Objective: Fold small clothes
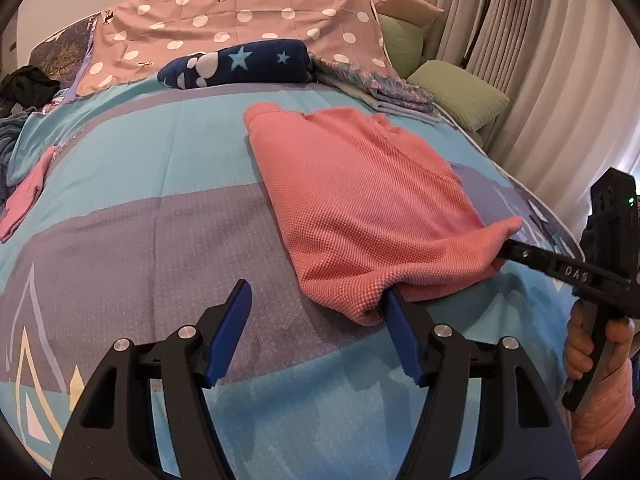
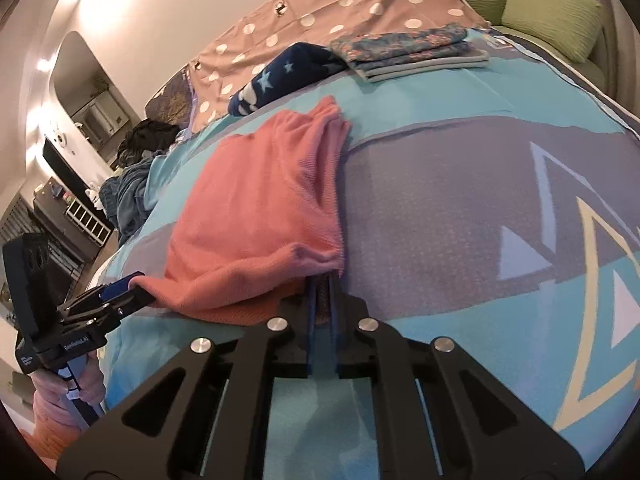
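A coral-pink knitted garment (image 1: pixel 360 200) lies folded lengthwise on the blue-and-purple bed cover (image 1: pixel 160 220); it also shows in the right wrist view (image 2: pixel 256 208). My left gripper (image 1: pixel 316 300) is open, its right finger (image 1: pixel 400 320) under the garment's near corner, the left finger bare. My right gripper (image 2: pixel 322 280) is shut on the garment's other near corner, seen from the left wrist view (image 1: pixel 504 250) at the right.
A navy star-patterned roll (image 1: pixel 240 62), a folded floral stack (image 2: pixel 408 52), green pillows (image 1: pixel 460 92), a pink polka-dot sheet (image 1: pixel 240 16), a small pink cloth (image 1: pixel 28 192) at the left edge, and a dark clothes pile (image 2: pixel 140 148).
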Tool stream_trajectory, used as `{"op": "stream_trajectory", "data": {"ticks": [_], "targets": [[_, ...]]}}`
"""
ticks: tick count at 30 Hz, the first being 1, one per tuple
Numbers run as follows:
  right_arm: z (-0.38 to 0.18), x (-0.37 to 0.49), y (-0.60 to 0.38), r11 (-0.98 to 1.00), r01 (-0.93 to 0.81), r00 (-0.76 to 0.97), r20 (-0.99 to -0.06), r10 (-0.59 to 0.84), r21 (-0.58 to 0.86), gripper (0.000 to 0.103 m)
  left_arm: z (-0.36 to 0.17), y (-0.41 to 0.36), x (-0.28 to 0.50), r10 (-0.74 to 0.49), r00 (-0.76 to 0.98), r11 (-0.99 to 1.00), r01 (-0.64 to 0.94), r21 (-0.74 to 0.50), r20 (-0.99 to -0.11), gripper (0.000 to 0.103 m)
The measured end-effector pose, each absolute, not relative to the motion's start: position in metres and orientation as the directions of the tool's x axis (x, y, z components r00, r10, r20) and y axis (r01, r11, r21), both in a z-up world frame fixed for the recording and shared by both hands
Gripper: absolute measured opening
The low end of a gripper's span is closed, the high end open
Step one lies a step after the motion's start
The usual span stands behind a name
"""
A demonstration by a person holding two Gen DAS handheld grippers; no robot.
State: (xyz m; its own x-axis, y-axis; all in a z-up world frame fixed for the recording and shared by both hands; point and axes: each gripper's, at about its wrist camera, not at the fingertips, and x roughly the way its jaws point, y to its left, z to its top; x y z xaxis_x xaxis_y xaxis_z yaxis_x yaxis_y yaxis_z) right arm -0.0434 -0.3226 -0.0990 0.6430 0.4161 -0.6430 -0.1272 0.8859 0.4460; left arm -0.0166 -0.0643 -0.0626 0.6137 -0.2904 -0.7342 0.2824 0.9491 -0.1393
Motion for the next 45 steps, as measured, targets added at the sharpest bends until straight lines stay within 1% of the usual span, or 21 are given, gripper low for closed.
{"op": "stream_trajectory", "data": {"ticks": [4,6,9,12,13,15,18,23,24,25,28,32,33,36,38,39,40,42,45], "targets": [[-0.102,-0.047,-0.327,0.899,-0.09,0.631,-0.674,0.384,0.428,0.003,-0.065,-0.067,-0.017,-0.293,0.608,0.95,0.274,-0.152,-0.738,0.067],[-0.098,-0.055,-0.325,0.916,-0.097,0.638,-0.682,0.358,0.39,0.007,-0.064,-0.067,-0.018,-0.289,0.608,0.95,0.276,-0.145,-0.74,0.067],[-0.09,-0.068,-0.315,0.903,-0.208,0.625,-0.66,0.418,0.375,0.007,-0.063,-0.065,-0.018,-0.285,0.605,0.95,0.279,-0.137,-0.744,0.067],[-0.076,-0.083,-0.287,0.853,-0.393,0.578,-0.629,0.519,0.343,0.007,-0.06,-0.064,-0.017,-0.283,0.602,0.951,0.275,-0.139,-0.747,0.067],[-0.072,-0.086,-0.272,0.83,-0.461,0.562,-0.62,0.547,0.314,0.014,-0.059,-0.065,-0.017,-0.281,0.603,0.952,0.275,-0.135,-0.747,0.067],[-0.07,-0.085,-0.246,0.801,-0.545,0.554,-0.61,0.566,0.249,0.024,-0.055,-0.067,-0.018,-0.272,0.609,0.952,0.283,-0.116,-0.745,0.067],[-0.074,-0.069,-0.218,0.755,-0.619,0.519,-0.61,0.599,0.216,0.025,-0.05,-0.065,-0.023,-0.269,0.614,0.951,0.291,-0.104,-0.742,0.067],[-0.087,-0.043,-0.197,0.722,-0.632,0.442,-0.635,0.634,0.282,0.026,-0.05,-0.055,-0.027,-0.254,0.624,0.956,0.277,-0.095,-0.739,0.067],[-0.087,-0.045,-0.196,0.719,-0.636,0.438,-0.636,0.635,0.279,0.028,-0.051,-0.053,-0.027,-0.255,0.622,0.957,0.273,-0.099,-0.74,0.067],[-0.087,-0.047,-0.195,0.715,-0.644,0.437,-0.636,0.636,0.273,0.032,-0.053,-0.051,-0.026,-0.26,0.62,0.957,0.269,-0.111,-0.74,0.067],[-0.085,-0.056,-0.191,0.701,-0.672,0.433,-0.642,0.632,0.237,0.038,-0.054,-0.047,-0.028,-0.281,0.611,0.952,0.275,-0.134,-0.74,0.067],[-0.082,-0.045,-0.179,0.704,-0.686,0.461,-0.638,0.617,0.185,0.045,-0.052,-0.046,-0.031,-0.283,0.615,0.949,0.29,-0.122,-0.736,0.067],[-0.083,-0.041,-0.175,0.695,-0.694,0.45,-0.64,0.623,0.189,0.048,-0.051,-0.044,-0.032,-0.285,0.617,0.949,0.289,-0.126,-0.734,0.067],[-0.099,-0.03,-0.16,0.649,-0.714,0.344,-0.675,0.653,0.264,0.049,-0.049,-0.034,-0.035,-0.286,0.631,0.952,0.271,-0.14,-0.721,0.067],[-0.105,-0.037,-0.154,0.633,-0.726,0.323,-0.68,0.658,0.268,0.049,-0.052,-0.026,-0.035,-0.287,0.625,0.955,0.248,-0.163,-0.726,0.067],[-0.105,-0.04,-0.154,0.624,-0.731,0.312,-0.677,0.666,0.276,0.047,-0.053,-0.022,-0.034,-0.284,0.623,0.957,0.237,-0.17,-0.729,0.067],[-0.103,-0.042,-0.155,0.602,-0.732,0.282,-0.664,0.693,0.318,0.045,-0.056,-0.017,-0.035,-0.29,0.619,0.956,0.229,-0.185,-0.73,0.067],[-0.103,-0.043,-0.159,0.584,-0.72,0.25,-0.645,0.722,0.375,0.045,-0.058,-0.011,-0.034,-0.294,0.611,0.955,0.216,-0.202,-0.735,0.067],[-0.108,-0.039,-0.165,0.567,-0.69,0.214,-0.622,0.753,0.45,0.041,-0.063,-0.007,-0.033,-0.288,0.605,0.957,0.206,-0.204,-0.743,0.067]]}}
